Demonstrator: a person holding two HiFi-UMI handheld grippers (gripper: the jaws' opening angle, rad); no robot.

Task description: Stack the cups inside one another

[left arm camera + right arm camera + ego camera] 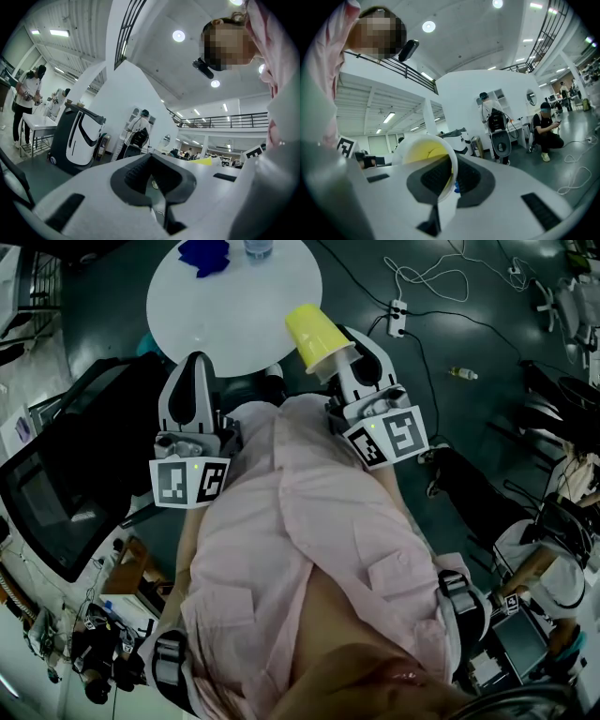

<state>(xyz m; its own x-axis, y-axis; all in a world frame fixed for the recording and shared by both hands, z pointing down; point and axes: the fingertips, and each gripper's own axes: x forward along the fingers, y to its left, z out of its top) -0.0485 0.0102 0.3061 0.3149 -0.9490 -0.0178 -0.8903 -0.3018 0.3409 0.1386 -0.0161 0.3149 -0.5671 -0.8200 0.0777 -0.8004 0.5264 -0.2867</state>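
Observation:
A yellow cup [316,332] lies on its side in my right gripper [330,358], its base pointing toward the round white table [234,306]. In the right gripper view the cup's white rim and yellow inside [423,151] face the camera. The right gripper [452,177] is shut on the cup's wall, one pad inside and one outside. My left gripper [197,368] is held level beside it, over the table's near edge. Its jaws [151,161] meet at the tips with nothing between them. A sliver of the yellow cup [202,161] shows in the left gripper view.
A crumpled blue thing [204,254] and a clear container [259,247] sit at the table's far side. A black screen [56,493] stands at the left. A power strip with cables [398,315] lies on the floor to the right. People and a white machine [77,136] stand around.

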